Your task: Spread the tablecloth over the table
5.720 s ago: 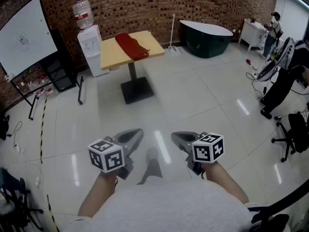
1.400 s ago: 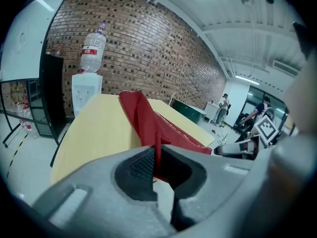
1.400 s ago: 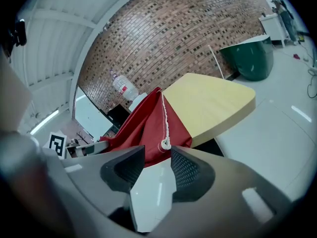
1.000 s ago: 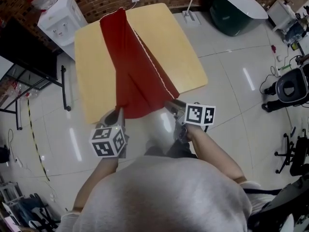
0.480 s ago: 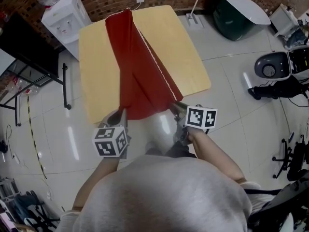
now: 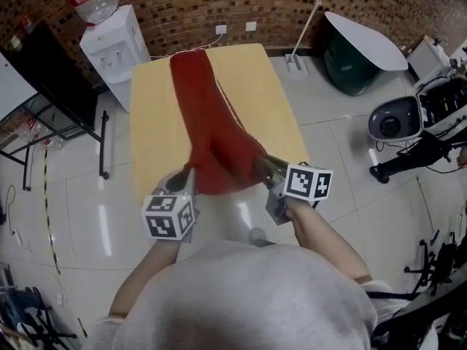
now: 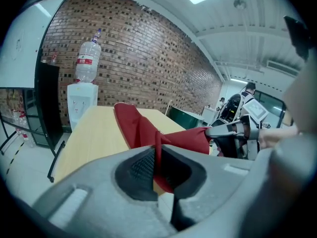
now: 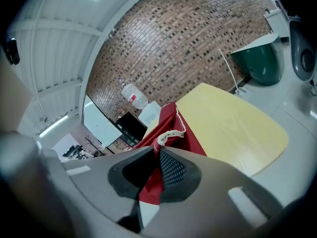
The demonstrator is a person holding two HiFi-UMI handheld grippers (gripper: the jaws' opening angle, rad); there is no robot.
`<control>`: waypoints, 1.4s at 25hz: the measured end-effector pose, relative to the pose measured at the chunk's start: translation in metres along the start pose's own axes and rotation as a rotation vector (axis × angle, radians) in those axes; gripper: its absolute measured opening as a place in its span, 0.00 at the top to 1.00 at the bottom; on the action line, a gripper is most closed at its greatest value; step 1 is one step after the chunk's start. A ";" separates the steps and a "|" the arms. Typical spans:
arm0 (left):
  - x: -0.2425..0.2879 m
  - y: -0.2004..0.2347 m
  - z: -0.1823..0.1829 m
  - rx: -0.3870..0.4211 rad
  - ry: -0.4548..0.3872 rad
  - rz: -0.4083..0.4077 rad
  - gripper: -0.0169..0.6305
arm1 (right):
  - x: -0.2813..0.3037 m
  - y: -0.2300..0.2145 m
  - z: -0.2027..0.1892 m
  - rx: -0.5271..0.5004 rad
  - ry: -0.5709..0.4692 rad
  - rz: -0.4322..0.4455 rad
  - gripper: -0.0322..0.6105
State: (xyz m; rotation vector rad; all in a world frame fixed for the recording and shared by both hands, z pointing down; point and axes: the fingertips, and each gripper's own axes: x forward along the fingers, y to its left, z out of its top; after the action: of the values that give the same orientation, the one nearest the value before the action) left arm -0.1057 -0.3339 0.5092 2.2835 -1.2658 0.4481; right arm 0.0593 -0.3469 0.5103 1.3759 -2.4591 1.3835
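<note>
Red tablecloth [image 6: 208, 122] lies bunched in a long strip down the middle of the light wooden worktop [image 6: 153, 115], with its near end lifted off the edge. Left gripper [image 6: 185, 179] has its jaws pinched tight on one near fold. The right gripper [image 6: 260, 163] has just been closing its jaws and now nips the white-trimmed edge. I'd pull the two corners apart evenly, keeping the cloth taut and low so it slides open instead of dragging off the worktop.
</note>
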 end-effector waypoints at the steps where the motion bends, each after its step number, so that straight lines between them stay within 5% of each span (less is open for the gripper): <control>1: 0.005 -0.001 0.016 0.004 -0.019 0.013 0.96 | 0.004 0.002 0.019 -0.027 0.000 0.017 0.92; 5: -0.001 -0.009 0.065 0.011 -0.102 0.066 0.96 | -0.003 0.021 0.065 -0.131 0.002 0.077 0.92; 11: -0.042 -0.024 0.095 0.047 -0.216 0.138 0.96 | -0.034 0.049 0.077 -0.273 -0.020 0.148 0.92; 21: -0.033 -0.017 0.172 0.014 -0.252 0.194 0.96 | -0.019 0.076 0.178 -0.387 -0.015 0.224 0.92; 25: -0.019 0.021 0.215 0.002 -0.277 0.188 0.96 | 0.007 0.074 0.217 -0.419 -0.039 0.185 0.92; 35: 0.067 0.157 0.376 0.085 -0.307 0.209 0.96 | 0.141 0.097 0.387 -0.499 -0.136 0.094 0.92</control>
State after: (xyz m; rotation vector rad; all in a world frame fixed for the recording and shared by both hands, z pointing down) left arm -0.1872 -0.6617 0.2715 2.3661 -1.6754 0.2304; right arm 0.0551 -0.6892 0.2615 1.2784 -2.7196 0.6241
